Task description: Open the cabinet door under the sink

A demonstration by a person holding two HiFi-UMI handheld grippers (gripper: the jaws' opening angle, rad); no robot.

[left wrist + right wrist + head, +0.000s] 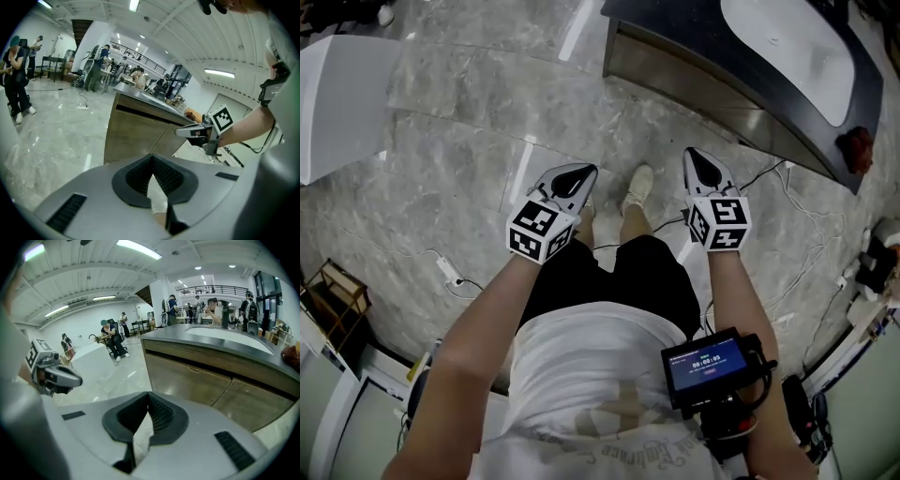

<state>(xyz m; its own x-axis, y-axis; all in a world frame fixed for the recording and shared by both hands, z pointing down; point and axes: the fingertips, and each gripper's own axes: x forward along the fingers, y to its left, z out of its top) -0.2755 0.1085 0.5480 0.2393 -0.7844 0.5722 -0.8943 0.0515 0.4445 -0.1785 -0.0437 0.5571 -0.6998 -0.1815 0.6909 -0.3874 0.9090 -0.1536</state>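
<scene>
In the head view, both grippers are held over the grey floor (450, 122). The left gripper (575, 178) is at nine o'clock of the right gripper (703, 167), and both are pointed toward twelve. The sink (797, 47) is seen at one o'clock, with the cabinet (694, 80) beneath it, well apart from both grippers.

In the left gripper view, the jaws are pressed together with nothing between them, and the cabinet is seen at twelve o'clock.

In the right gripper view, the jaws are likewise closed and empty. The cabinet door (187, 376), closed, is seen at one o'clock.

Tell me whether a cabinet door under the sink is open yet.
No, both cabinet doors sit closed and flush below the sink in the right gripper view.
</scene>
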